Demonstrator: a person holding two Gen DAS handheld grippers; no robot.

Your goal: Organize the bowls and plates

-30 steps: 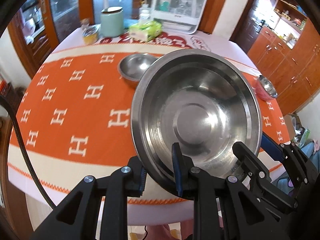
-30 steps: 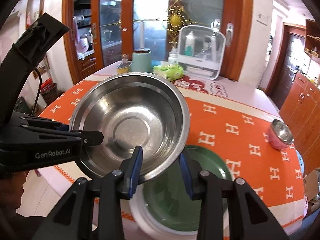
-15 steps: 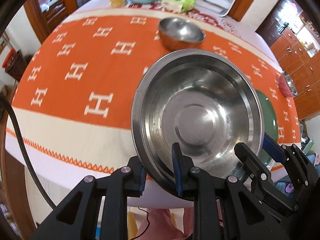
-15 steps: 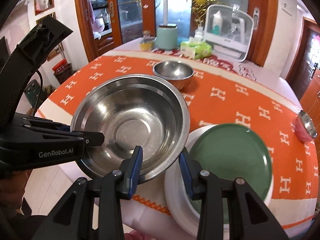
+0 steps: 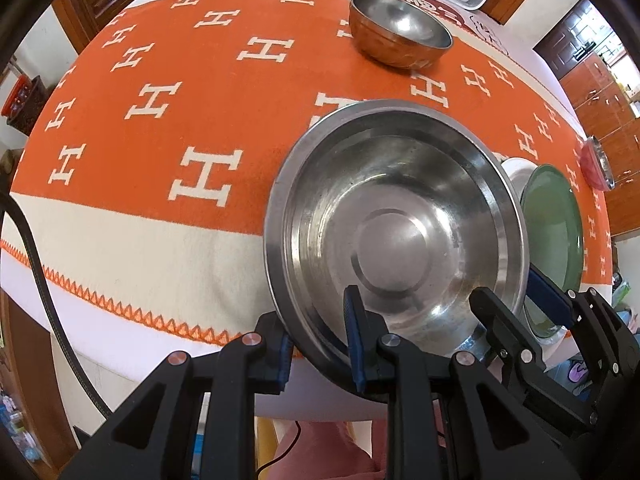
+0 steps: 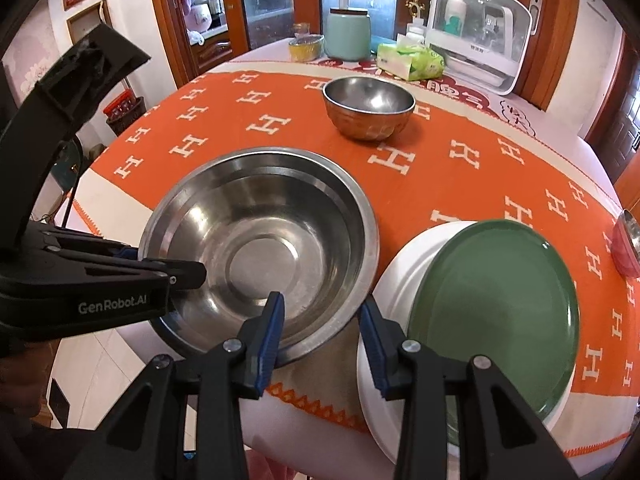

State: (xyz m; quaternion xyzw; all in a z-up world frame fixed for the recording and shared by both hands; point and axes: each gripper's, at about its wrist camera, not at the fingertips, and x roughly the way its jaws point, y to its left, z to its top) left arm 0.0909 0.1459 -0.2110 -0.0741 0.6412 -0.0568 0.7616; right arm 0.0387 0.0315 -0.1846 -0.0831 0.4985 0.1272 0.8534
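My left gripper (image 5: 320,340) is shut on the near rim of a large steel bowl (image 5: 396,228), held at the table's front edge; the bowl also shows in the right wrist view (image 6: 260,252). My right gripper (image 6: 322,328) straddles the bowl's right rim with a gap between its jaws. A green plate (image 6: 496,316) lies on a white plate (image 6: 400,276) right of the bowl. A smaller steel bowl (image 6: 368,106) stands farther back on the orange cloth. A small pink bowl (image 6: 626,246) sits at the far right edge.
An orange cloth with white H marks (image 6: 460,168) covers the round table. At the back stand a mint canister (image 6: 347,34), a yellow tub (image 6: 306,46), a tissue pack (image 6: 412,62) and a white drying rack (image 6: 480,28). Wooden cabinets ring the room.
The large bowl, held in both grippers, has come down and toward the table's front edge. The plates and the small steel bowl now show more fully beyond it.
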